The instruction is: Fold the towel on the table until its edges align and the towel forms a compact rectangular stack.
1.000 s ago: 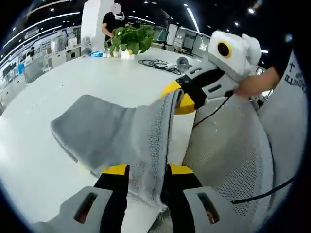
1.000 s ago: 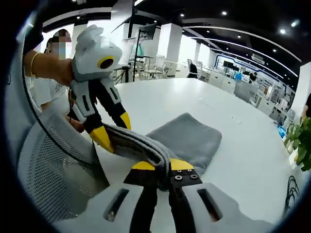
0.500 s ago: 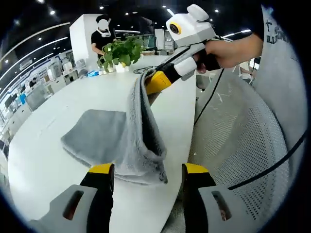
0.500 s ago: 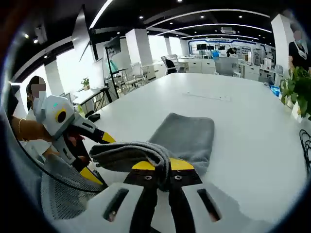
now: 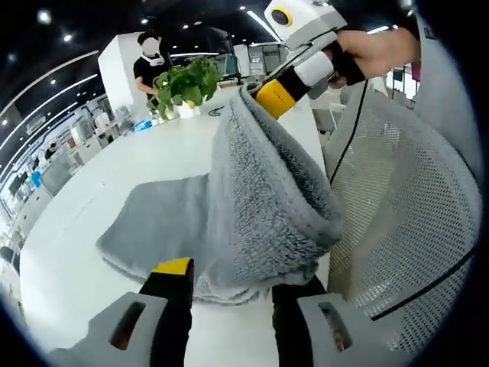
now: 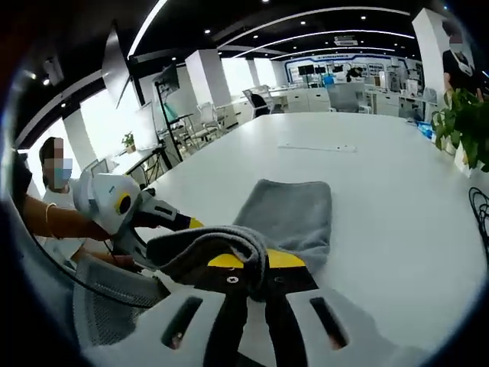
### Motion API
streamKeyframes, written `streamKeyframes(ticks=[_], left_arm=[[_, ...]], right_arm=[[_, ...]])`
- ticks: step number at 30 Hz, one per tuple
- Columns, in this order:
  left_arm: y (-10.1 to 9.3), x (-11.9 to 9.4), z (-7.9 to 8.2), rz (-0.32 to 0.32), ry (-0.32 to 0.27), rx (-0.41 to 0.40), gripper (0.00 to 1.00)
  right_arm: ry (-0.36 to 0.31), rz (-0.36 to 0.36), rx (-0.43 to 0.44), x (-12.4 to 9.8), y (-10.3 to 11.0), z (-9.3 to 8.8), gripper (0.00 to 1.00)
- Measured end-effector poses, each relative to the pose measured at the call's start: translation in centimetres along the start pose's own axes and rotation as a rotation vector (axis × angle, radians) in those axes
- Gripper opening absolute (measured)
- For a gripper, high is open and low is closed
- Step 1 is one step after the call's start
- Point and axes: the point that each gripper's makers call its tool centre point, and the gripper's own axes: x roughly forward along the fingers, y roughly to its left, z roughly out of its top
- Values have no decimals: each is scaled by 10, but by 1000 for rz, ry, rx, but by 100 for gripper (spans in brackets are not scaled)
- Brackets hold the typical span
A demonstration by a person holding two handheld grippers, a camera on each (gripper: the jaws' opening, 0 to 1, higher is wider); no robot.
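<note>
The grey towel (image 5: 252, 191) lies partly flat on the white table (image 5: 69, 260), its near edge lifted into a tall hanging fold. My right gripper (image 5: 273, 95) holds that raised edge from above, at the top of the left gripper view. In the right gripper view its jaws (image 6: 246, 261) are shut on the bunched towel (image 6: 294, 214). My left gripper (image 5: 233, 275) is open low at the table edge. The fold sags over its right jaw tip and into the gap. It also shows as the left gripper (image 6: 189, 224) beside the fold, held by a hand.
A mesh chair back (image 5: 397, 229) stands against the table's near edge, also seen as the chair (image 6: 107, 306). A potted plant (image 5: 187, 80) and a standing person (image 5: 151, 65) are at the far end. A black cable (image 6: 480, 222) lies near the plant (image 6: 462, 122).
The left gripper let go of the towel and its jaws came apart. The right gripper lifted the towel edge higher, so the fold now hangs large, close over the left jaws.
</note>
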Motion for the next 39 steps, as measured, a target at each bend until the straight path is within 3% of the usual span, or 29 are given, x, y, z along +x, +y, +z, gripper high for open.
streamKeyframes(ticks=[2,5,8,14,18,19,21,26,28,29,31,35,37,39], left_arm=[[-1,1,1,-29,-20,-3,19],[-9,-1,6,-66,-45,-44,14],[-14,-6,13,-84,-83,-103,13],[-28,-21,15,-95,-75,-160,11],[-39,-33,20,-121,-113,-270,10],[-39,-34,9,-156,-113,-322,9],[-44,-38,9,-190,-125,-432,9],[-46,-40,8,-192,-152,-466,8],[-47,-40,13,-196,-176,-538,7],[-51,-41,24,-201,-183,-583,7],[-43,-41,29,-190,-235,-715,6],[-28,-43,26,-180,-297,-814,6],[-23,-37,15,-164,-281,-895,6],[-20,-35,11,-149,-273,-899,6]], right_arm=[[3,-4,3,-1,-5,0,4],[6,-7,11,-5,-10,-2,4],[18,-6,18,-13,-10,-7,5],[55,46,40,-25,3,-23,5],[79,73,64,-35,12,-36,5],[85,83,75,-38,14,-37,5],[91,98,91,-42,18,-41,5],[100,116,88,-40,17,-39,5],[99,117,79,-37,16,-36,6],[99,118,75,-36,16,-36,6],[99,123,70,-32,14,-32,6],[65,136,74,-24,11,-23,8],[36,110,78,-17,5,-19,13],[33,108,71,-13,4,-19,17]])
